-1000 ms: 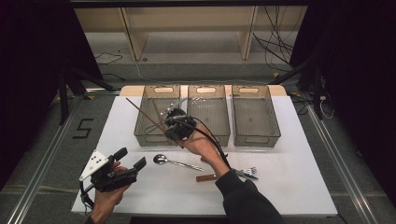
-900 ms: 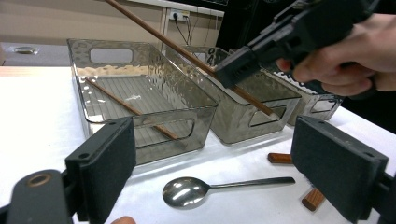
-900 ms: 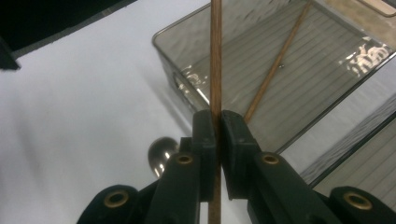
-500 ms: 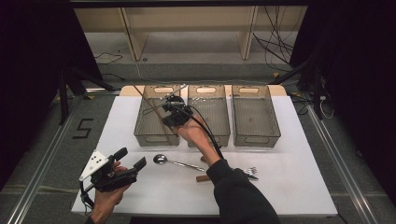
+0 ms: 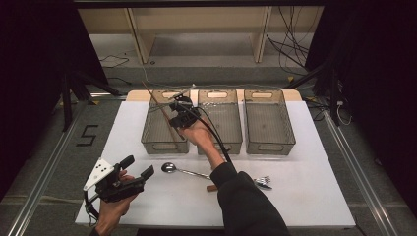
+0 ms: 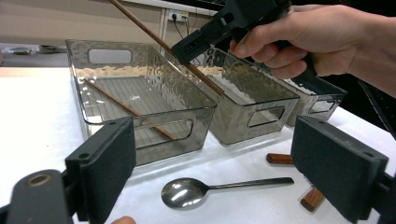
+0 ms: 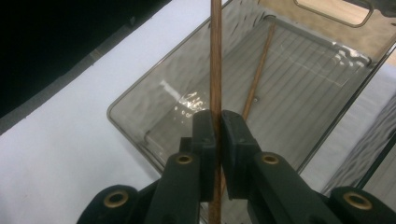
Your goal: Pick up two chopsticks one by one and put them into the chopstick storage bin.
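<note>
Three bins [image 5: 269,123] on white table [image 5: 314,196]

Grey floor [image 5: 44,147], wooden shelving [image 5: 196,29], dark surroundings beyond.

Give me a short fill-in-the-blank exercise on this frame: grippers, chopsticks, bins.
1. The right gripper is shut on a ____.
2. A second chopstick lies inside the ____ of the three bins.
3. The left gripper has its jaws ____.
4. On the table in front of the bins lies a metal ____.

Missing words: chopstick; leftmost; open; spoon
</note>
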A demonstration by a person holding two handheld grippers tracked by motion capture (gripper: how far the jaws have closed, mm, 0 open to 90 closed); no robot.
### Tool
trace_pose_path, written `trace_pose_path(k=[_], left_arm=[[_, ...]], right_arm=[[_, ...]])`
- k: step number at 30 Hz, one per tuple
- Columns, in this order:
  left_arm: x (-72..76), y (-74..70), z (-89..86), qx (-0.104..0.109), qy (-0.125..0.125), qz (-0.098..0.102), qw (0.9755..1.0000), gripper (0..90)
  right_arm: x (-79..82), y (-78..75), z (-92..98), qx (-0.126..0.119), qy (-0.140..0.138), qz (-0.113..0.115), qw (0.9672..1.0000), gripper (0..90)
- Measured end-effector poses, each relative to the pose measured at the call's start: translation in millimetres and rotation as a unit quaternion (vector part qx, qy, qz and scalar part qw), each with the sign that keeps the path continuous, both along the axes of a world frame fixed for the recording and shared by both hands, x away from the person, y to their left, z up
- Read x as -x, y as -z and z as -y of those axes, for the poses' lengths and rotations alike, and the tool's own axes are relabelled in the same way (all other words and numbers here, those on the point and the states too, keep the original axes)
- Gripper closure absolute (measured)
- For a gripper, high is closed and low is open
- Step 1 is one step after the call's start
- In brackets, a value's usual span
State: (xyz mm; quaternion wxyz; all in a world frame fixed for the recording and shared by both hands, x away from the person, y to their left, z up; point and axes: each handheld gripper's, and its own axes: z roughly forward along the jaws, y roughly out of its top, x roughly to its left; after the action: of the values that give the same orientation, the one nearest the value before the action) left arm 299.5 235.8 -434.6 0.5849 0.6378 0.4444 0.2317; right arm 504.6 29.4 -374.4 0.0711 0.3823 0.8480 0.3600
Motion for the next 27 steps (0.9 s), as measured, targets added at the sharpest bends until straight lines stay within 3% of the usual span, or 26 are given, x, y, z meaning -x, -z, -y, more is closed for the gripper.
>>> trace_pose_path(k=[9, 27], left_arm=[[0.0, -0.3, 0.0, 0.002, -0.001, 0.001, 1.0, 13.7], [0.3, -0.7, -0.6, 0.004, 0.001, 0.001, 1.0, 13.7]], right_arm=[[-9.0, 7.2, -1.6, -0.008, 0.02, -0.01, 0.9997, 85.3], [-20.4, 27.2, -7.4, 0.008, 0.048, -0.032, 0.9983, 84.4]])
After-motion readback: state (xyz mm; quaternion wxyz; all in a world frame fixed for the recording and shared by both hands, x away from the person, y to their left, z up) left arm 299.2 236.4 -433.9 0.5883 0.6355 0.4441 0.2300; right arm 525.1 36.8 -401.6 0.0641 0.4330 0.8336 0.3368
